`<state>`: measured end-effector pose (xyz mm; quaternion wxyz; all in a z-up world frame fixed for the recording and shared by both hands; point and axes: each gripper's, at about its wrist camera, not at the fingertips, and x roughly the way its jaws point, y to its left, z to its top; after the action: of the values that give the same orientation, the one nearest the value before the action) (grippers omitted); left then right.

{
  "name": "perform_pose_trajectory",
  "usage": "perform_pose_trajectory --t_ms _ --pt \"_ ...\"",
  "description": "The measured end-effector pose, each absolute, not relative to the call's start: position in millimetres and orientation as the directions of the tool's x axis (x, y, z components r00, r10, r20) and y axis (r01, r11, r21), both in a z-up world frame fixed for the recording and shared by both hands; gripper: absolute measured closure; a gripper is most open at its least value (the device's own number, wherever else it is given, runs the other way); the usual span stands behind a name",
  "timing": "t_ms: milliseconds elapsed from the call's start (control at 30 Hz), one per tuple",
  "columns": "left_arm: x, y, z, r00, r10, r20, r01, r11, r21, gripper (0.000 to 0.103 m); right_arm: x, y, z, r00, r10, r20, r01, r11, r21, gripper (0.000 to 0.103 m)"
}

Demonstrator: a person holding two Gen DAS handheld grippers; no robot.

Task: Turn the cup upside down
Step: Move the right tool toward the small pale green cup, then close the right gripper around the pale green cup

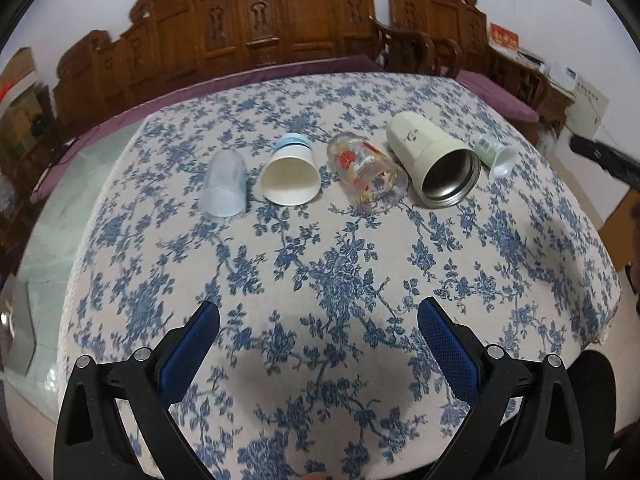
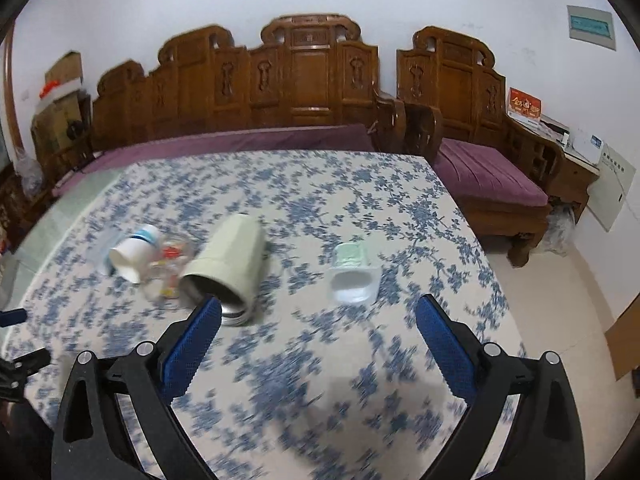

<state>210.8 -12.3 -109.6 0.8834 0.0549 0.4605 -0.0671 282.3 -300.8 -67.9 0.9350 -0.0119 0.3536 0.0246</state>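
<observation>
Several cups lie on their sides in a row on the floral tablecloth [image 1: 320, 272]: a frosted plastic cup [image 1: 225, 188], a white paper cup [image 1: 290, 176], a printed clear glass [image 1: 366, 178], a cream steel-lined tumbler [image 1: 434, 160] and a small green-and-white cup [image 1: 498, 156]. My left gripper [image 1: 318, 316] is open and empty, well short of the row. My right gripper [image 2: 318, 316] is open and empty, close in front of the small green-and-white cup [image 2: 354, 272], with the tumbler [image 2: 226, 264] by its left finger. The right wrist view is blurred.
A carved wooden bench with purple cushions [image 2: 488, 180] stands behind and right of the table. The table's right edge [image 1: 600, 280] drops to the floor. The other gripper shows at the right edge of the left wrist view [image 1: 604, 158].
</observation>
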Motion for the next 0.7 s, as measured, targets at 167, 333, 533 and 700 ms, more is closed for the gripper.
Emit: perform_pose_trajectory --t_ms 167,333,533,700 --pt "232.5 -10.1 -116.9 0.555 -0.092 -0.827 0.185 0.983 0.015 0.008 349.8 -314.9 -91.2 0.674 0.024 -0.738 -0.064 0.998 -0.026 0.015" --pt "249.3 -10.0 -120.3 0.572 -0.123 -0.811 0.200 0.980 -0.007 0.008 405.6 -327.2 -115.6 0.600 0.009 -0.800 -0.047 0.999 -0.024 0.026" --pt "256.0 -18.7 -125.0 0.588 -0.183 -0.788 0.250 0.968 -0.038 0.008 456.7 -330.3 -147.2 0.496 0.005 -0.868 -0.045 0.999 -0.020 0.034" --pt "246.9 -21.5 -132.8 0.565 -0.227 -0.793 0.271 0.959 -0.081 0.008 471.2 -325.4 -168.5 0.406 -0.018 -0.914 -0.063 0.997 -0.048 0.051"
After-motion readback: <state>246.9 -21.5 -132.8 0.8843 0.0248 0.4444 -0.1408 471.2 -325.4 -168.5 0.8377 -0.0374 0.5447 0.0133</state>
